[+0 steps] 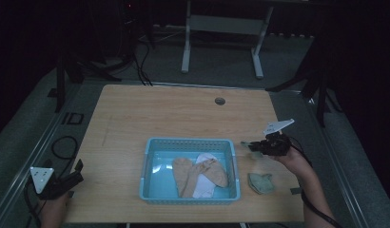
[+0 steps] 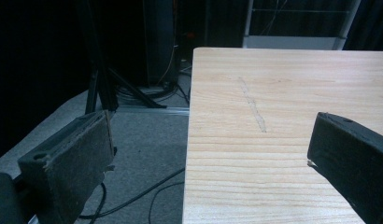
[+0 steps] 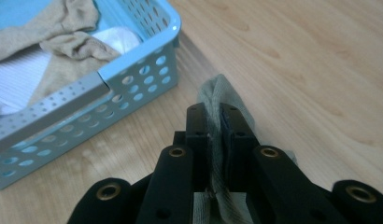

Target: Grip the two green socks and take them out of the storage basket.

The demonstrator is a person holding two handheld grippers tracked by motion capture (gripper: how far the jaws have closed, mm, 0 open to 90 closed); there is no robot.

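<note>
1. While my right gripper [image 3: 217,121] sits just right of the blue basket [image 1: 233,164], its jaws are clamped tight on a grey-green sock [image 3: 222,93], whose fabric is pinched between the pads and bulges out past the tips.
2. From the high view, that right gripper [image 1: 252,146] is over the bench [image 1: 160,109] near the basket's right rim, with the held sock showing as a small dark bit at its tip.
3. Second grey-green sock [image 1: 261,183] lies crumpled on the bench, right of the basket, close to my right forearm.
4. Basket holds tan socks [image 1: 186,175] and a white sock [image 1: 205,183], overlapping.
5. Left gripper [image 1: 72,178] is at the bench's near-left corner, well apart from the basket; its jaws stand wide with nothing between them, and the left gripper view looks along the bench's left edge.
</note>
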